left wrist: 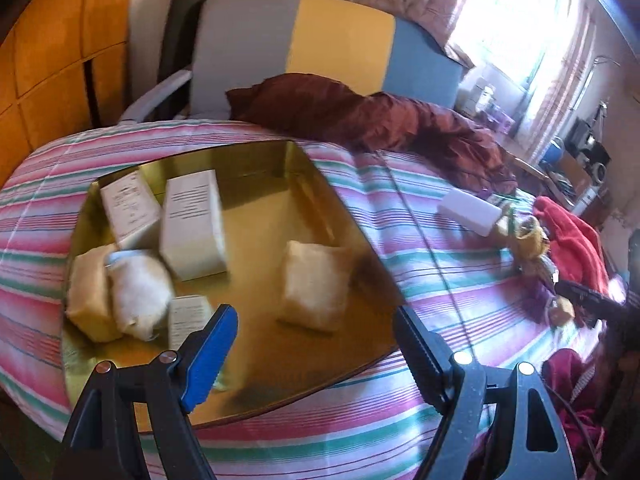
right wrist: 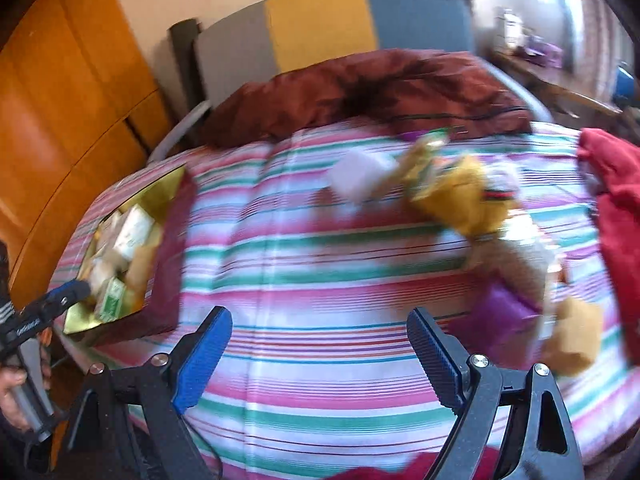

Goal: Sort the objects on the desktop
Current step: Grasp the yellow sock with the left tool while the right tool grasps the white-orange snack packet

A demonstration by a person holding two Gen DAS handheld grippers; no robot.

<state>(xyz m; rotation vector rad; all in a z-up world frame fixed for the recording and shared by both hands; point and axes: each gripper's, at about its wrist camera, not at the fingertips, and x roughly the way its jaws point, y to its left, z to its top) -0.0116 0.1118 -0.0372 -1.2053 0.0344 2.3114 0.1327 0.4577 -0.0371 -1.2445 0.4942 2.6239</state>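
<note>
a gold-lined box (left wrist: 256,168) is lying open on a striped bedspread (left wrist: 420,220), and everything here is placed against that box. inside it two white cartons (left wrist: 194,224) are sitting toward the far left corner, two cloth pouches (left wrist: 138,292) are lying side by side just in front of them, a third pouch (left wrist: 314,284) is resting alone toward the right side, and a small printed carton (left wrist: 186,314) is partly hidden behind a blue pad. well to the right of the box, out on the bedspread, one white block (left wrist: 470,210) is lying beside a heap of yellow and gold packets (right wrist: 460,184); one purple packet (right wrist: 502,310) and one tan block (right wrist: 576,338) are lying nearer the camera. the count of packets in that heap is hard to make out, since the right wrist view is smeared by blur. the left gripper (left wrist: 316,320) is angling down over the near edge of the box with its jaws standing apart and nothing between them. the right gripper (right wrist: 320,328) is pointing down at bare bedspread to the right of the box, jaws spread wide and empty. a hand (right wrist: 12,396) is gripping a handle at the left edge of the right wrist view, mostly cut off. a dark red quilt (left wrist: 380,116) is bunching up beyond the box, and a red cloth (right wrist: 616,208) is running off the frame far to the right.
</note>
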